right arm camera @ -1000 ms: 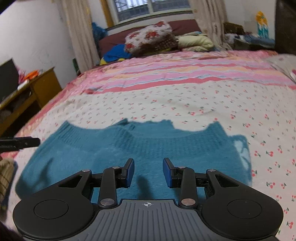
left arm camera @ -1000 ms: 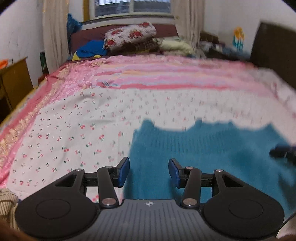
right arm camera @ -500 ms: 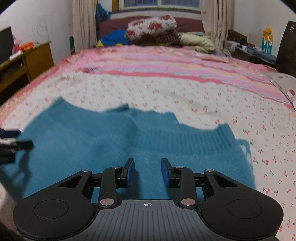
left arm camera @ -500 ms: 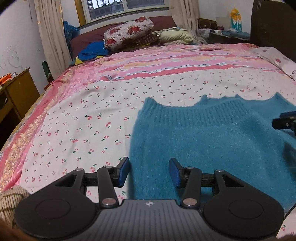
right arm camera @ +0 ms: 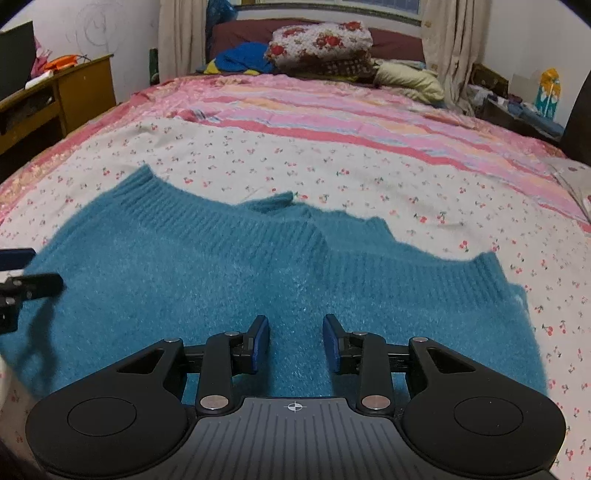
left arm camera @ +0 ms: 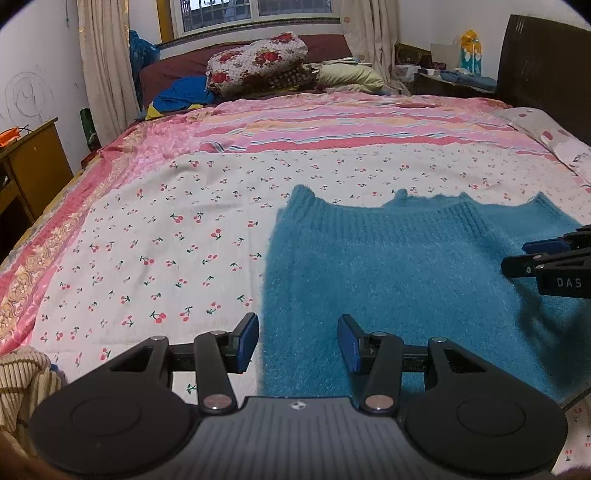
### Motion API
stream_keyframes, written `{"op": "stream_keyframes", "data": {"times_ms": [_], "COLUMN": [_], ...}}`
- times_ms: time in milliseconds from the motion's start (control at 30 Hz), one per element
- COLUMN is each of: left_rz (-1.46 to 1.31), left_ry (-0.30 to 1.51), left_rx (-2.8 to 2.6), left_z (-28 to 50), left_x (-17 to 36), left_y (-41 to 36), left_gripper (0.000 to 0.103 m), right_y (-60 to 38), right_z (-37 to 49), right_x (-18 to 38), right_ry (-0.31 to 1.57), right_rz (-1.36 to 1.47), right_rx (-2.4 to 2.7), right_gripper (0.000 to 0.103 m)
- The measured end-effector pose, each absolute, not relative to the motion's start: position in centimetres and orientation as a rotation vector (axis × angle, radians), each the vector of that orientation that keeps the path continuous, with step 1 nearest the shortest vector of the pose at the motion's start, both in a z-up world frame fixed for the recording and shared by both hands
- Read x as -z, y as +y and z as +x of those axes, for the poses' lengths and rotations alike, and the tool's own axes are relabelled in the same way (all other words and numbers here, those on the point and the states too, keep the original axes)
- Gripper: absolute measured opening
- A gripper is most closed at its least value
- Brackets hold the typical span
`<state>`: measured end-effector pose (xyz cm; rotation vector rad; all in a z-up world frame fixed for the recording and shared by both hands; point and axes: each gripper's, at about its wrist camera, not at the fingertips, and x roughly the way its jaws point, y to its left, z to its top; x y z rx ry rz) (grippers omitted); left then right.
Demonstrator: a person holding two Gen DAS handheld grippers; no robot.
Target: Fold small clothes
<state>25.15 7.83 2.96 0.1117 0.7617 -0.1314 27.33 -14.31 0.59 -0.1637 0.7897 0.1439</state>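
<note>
Left gripper [left arm camera: 297, 341] hovered over sweater's left edge, jaws spread, holding nothing. Right gripper [right arm camera: 295, 343] hovered over sweater's middle, jaws likewise spread and empty. Teal knit sweater [right arm camera: 229, 266] lay flat on cherry-print sheet [left arm camera: 155, 236] near bed's front edge, ribbed band facing away. Beyond: pink striped bedspread [left arm camera: 332, 122], floral pillow [left arm camera: 255, 62], curtained window [left arm camera: 255, 11].

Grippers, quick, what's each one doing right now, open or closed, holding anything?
Left gripper: open, holding nothing, over the teal sweater's left edge.
Right gripper: open, holding nothing, above the sweater.
</note>
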Motion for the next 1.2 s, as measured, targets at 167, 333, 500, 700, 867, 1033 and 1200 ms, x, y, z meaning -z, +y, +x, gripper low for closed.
{"op": "stream_keyframes", "data": {"times_ms": [167,333,500,700,867,1033,1200], "left_rz": [0.104,0.097,0.085,0.074,0.069,0.068,0.060], "left_ry": [0.765,0.767,0.770,0.773,0.777,0.778,0.778], "left_rx": [0.137,0.139,0.140,0.143,0.147,0.147,0.147], "left_z": [24.8,24.5,24.3,24.0,23.9,23.8,23.7], "left_x": [-2.9,-2.9,-2.9,-2.8,-2.8,-2.7,-2.7], "left_y": [8.0,8.2,8.4,8.5,8.7,8.7,8.9], "left_gripper": [0.053,0.053,0.053,0.053,0.053,0.053,0.053], "right_y": [-13.3,-13.2,-13.2,-13.1,-12.8,-12.7,-12.7], "right_z": [27.5,27.7,27.6,27.3,27.4,27.5,27.3], "right_x": [0.0,0.0,-0.2,-0.7,-0.4,-0.2,-0.7], "right_ry": [0.805,0.811,0.814,0.802,0.811,0.813,0.804], "right_rz": [-0.199,-0.190,-0.175,-0.163,-0.178,-0.180,-0.170], "right_rx": [-0.141,-0.131,-0.122,-0.122,-0.118,-0.112,-0.113], "right_gripper": [0.033,0.033,0.033,0.034,0.034,0.034,0.034]}}
